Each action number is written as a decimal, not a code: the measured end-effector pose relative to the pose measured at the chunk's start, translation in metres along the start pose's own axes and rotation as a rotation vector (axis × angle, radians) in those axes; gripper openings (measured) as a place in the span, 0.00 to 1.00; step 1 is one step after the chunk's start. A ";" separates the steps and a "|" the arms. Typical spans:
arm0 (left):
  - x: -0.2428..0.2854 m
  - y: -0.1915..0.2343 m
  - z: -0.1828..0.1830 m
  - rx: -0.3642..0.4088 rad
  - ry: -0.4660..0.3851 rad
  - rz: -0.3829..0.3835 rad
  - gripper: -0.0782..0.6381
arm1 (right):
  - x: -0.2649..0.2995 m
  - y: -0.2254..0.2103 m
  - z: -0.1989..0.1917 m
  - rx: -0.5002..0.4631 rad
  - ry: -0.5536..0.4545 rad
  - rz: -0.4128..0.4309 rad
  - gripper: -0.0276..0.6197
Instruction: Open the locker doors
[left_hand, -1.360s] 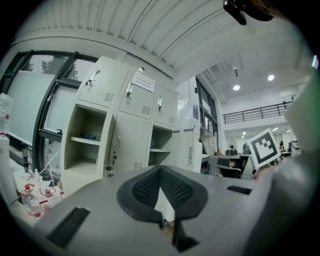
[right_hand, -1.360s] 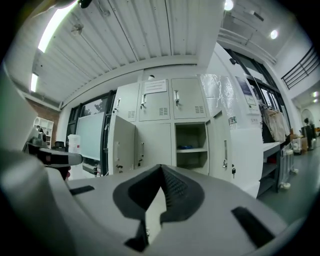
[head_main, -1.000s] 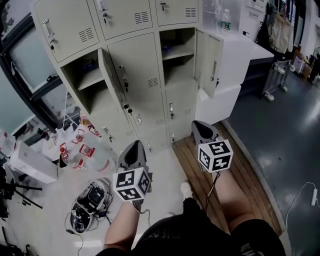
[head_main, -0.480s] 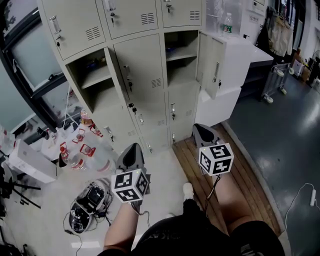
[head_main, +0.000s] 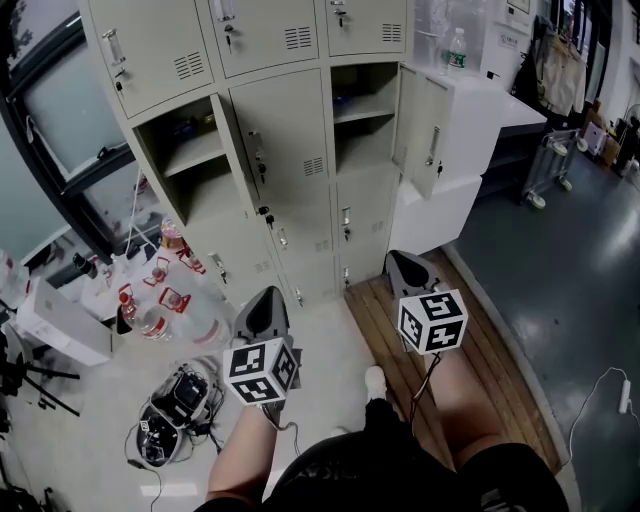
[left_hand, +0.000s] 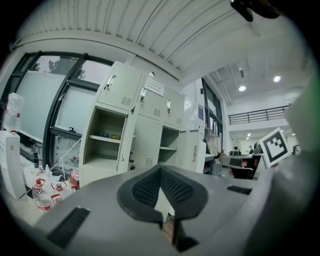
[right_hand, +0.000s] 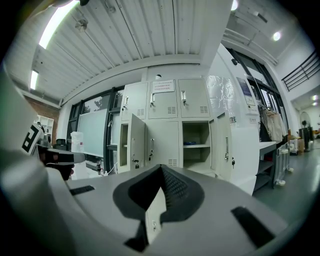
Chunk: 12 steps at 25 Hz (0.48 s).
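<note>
Bright, even light from a ceiling strip lamp (right_hand: 55, 22); heavy fisheye bending, black corners.

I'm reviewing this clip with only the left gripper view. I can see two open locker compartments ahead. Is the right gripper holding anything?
Observer: No. The right gripper is shut, with nothing between its jaws.
Reviewer: My own gripper's body hides the lockers lower down. Are those closed?
Observer: Yes. In the head view, the lower doors beneath the open compartments are closed.
Reviewer: Is there anything on the floor near us?
Observer: A tangle of cables and gear lies on the pale floor, to the left of the left arm.
</note>
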<state>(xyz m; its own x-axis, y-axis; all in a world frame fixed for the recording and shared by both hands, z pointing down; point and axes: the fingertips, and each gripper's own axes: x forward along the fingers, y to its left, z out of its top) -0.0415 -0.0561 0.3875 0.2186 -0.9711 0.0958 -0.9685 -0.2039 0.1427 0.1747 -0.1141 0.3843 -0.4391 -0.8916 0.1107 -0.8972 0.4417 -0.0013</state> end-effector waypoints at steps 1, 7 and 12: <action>0.000 0.000 0.001 0.001 0.000 0.000 0.11 | 0.000 0.000 0.000 0.000 0.000 0.000 0.04; -0.002 -0.005 0.000 0.009 0.003 -0.004 0.11 | -0.004 0.000 -0.003 0.009 0.001 0.000 0.04; -0.004 -0.009 0.000 0.012 0.004 -0.006 0.11 | -0.007 -0.001 -0.004 0.012 -0.003 0.003 0.04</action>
<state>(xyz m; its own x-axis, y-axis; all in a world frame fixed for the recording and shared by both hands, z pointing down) -0.0337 -0.0509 0.3861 0.2246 -0.9695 0.0986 -0.9686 -0.2110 0.1312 0.1788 -0.1081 0.3871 -0.4416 -0.8907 0.1080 -0.8965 0.4428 -0.0135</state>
